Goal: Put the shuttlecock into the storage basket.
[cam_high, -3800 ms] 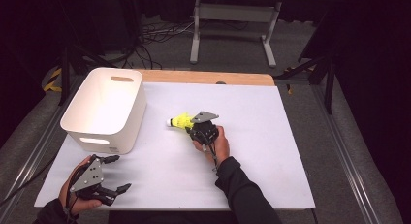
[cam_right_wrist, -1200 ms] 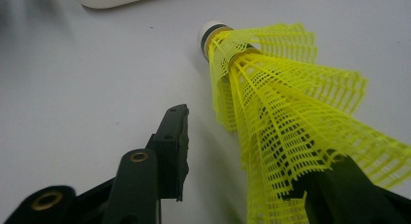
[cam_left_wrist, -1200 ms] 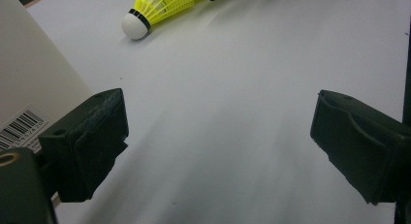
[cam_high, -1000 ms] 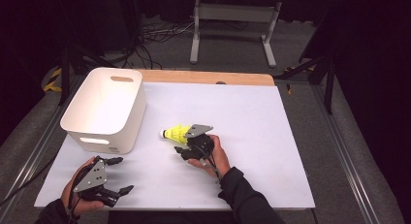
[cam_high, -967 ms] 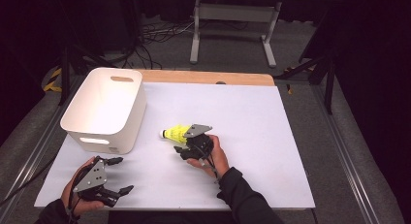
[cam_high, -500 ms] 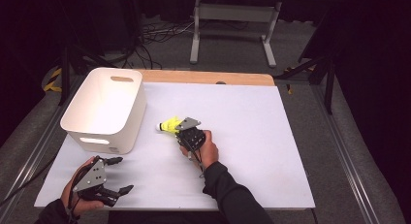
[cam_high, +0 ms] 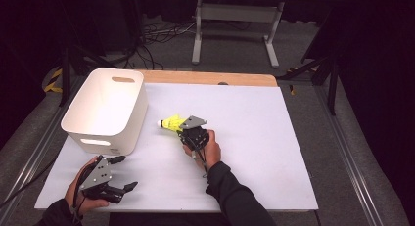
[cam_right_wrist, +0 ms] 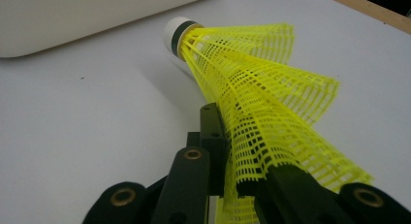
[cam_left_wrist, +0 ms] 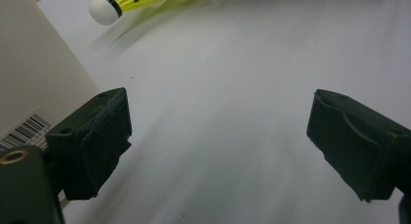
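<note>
Shuttlecock point(cam_right_wrist: 252, 88) fills the centre of your right gripper view, its yellow mesh skirt crushed flat where your right gripper point(cam_high: 188, 133) has just been closing and now clamps it, white cork tip with a dark band pointing to the upper left toward the white bin point(cam_high: 105, 108), while your left gripper point(cam_high: 115, 174) hangs spread wide at lower left.

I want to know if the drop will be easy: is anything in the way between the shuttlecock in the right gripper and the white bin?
Nothing visible stands between them. The right gripper pinches the yellow shuttlecock by its skirt, cork toward the white bin, with bare white table between. The bin's near wall must be cleared from above.
</note>
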`<state>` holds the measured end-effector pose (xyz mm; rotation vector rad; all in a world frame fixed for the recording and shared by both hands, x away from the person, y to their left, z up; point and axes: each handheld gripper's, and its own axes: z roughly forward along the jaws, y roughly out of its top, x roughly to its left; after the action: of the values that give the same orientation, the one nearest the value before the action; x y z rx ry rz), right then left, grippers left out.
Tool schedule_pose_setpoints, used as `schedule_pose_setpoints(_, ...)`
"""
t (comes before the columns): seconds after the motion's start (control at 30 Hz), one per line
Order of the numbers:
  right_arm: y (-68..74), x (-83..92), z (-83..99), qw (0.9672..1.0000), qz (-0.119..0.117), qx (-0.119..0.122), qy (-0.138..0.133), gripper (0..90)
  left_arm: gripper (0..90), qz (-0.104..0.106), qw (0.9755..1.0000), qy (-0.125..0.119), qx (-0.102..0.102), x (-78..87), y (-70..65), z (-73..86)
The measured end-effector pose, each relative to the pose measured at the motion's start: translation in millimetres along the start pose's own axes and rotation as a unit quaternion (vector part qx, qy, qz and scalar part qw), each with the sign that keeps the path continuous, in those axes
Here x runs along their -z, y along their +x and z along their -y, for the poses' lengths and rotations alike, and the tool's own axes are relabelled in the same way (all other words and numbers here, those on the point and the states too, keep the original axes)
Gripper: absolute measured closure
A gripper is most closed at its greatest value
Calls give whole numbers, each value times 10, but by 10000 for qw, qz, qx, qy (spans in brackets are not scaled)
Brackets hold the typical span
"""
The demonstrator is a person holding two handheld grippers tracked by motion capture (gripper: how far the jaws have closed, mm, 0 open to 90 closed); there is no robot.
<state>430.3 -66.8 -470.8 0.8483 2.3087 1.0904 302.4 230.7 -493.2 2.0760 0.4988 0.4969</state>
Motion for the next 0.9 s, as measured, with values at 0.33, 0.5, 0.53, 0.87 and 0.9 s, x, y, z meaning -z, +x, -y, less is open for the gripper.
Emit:
schedule_pose_setpoints(0.33,-1,308,95,9992,-273,185,-215,867,125,30,10000,67,-61,-175,-32,-131)
schedule_pose_setpoints(0.5,1,465,90,9984,-342,314,-332,866,126,13,10000,25,-90,-193,-33,-171)
schedule_pose_setpoints(0.53,1,500,91,9981,-366,332,-362,866,125,39,9999,19,-91,-198,-32,-178)
schedule_pose_setpoints(0.87,20,743,153,9959,-500,653,-367,866,126,54,9998,-101,-161,-284,0,-307)
schedule_pose_setpoints(0.9,21,757,161,9958,-500,669,-366,866,126,73,9998,-102,-166,-297,0,-324)
